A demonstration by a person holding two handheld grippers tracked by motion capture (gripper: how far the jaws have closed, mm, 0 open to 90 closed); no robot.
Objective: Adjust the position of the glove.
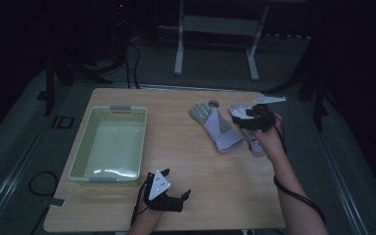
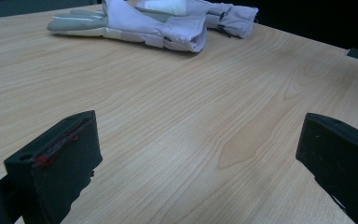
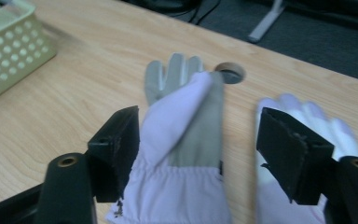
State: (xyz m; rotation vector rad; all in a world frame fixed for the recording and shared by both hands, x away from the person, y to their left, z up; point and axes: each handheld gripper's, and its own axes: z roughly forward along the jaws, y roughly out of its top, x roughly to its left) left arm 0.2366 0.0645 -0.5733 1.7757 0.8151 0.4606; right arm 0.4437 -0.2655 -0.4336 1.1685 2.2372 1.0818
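High view: we see a wood table [image 1: 186, 171] w/ a pale green basket [image 1: 108, 143] on its left half, and two work gloves on the right half, far side. The left glove [image 1: 216, 127] lies flat, fingers pointing away from us, cuff toward us; the right glove [image 1: 253, 142] lies just beside it, partly under our right gripper [image 1: 242, 116]. Right gripper sits over the right glove w/ jaws pointing left toward the other glove. A small round hole [image 1: 213, 103] in the table is just past the left glove's fingertips. Our left gripper [image 1: 183, 196] rests near the front edge, just right of the basket's near corner, well apart from both gloves. Left gripper view: jaws stand wide apart, only bare wood between them; both gloves [image 2: 135, 23] lie far off at the top. Right gripper view: the left glove [image 3: 182, 154] lies between the two black jaws, grey palm strip up, cuff nearest the camera. The left jaw sits right at the cuff's edge; can't tell if it touches. The right jaw is clear of it, w/ bare wood in the gap, and it overlaps the right glove [image 3: 303, 116], which is blurred. So the jaws are apart, not pressing on the glove. Basket corner [image 3: 9, 51] shows top left, well apart from gloves.
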